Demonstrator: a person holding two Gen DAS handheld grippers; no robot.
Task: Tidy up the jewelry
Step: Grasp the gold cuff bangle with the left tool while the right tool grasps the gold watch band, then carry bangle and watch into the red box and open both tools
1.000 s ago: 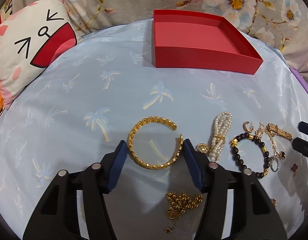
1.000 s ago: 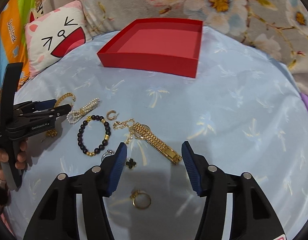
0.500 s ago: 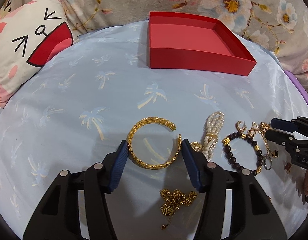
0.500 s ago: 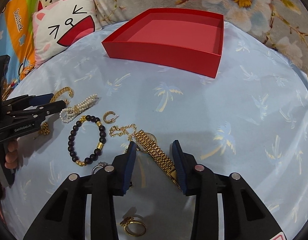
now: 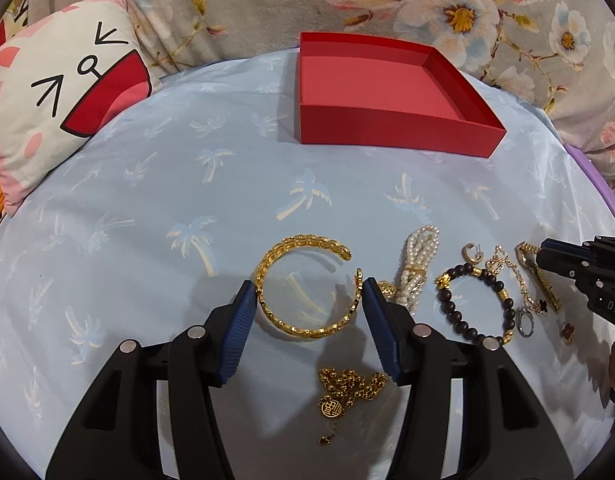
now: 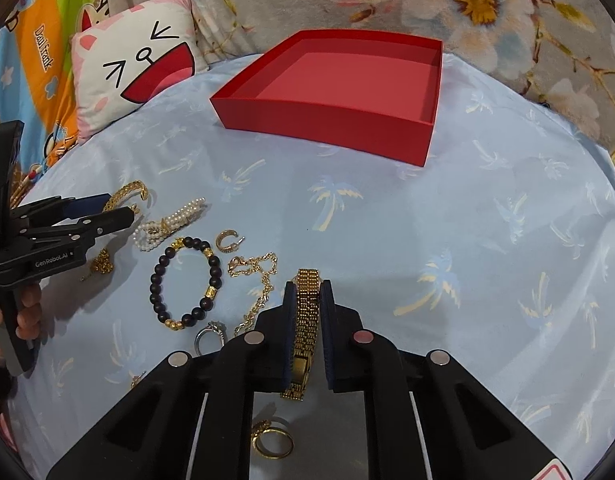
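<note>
- Left wrist view: left gripper (image 5: pixel 307 300) wide, pads flanking one gold bangle (image 5: pixel 307 286) lying flat on the blue cloth (image 5: pixel 147 208), gap of the bangle turned toward the upper right; contact with the pads hard to tell.
- Seen only here: one gold chain (image 5: pixel 349 394) with a round pendant, bunched below the bangle.
- Further right: one pearl strand (image 5: pixel 417 268), one dark bead bracelet (image 5: pixel 473 306), one hoop earring (image 5: pixel 472 254).
- One red box (image 5: pixel 387 92) beyond, open and empty.
- Right wrist view: right gripper (image 6: pixel 307 296) narrow, jaws just closing, pads pressing one gold watch band (image 6: pixel 306 328); long axis along the fingers, far end toward the box.
- Seen only here: one gold ring (image 6: pixel 273 442) under the gripper, one silver ring (image 6: pixel 210 335) left of it, a hand (image 6: pixel 25 312) on the left gripper's handle.
</note>
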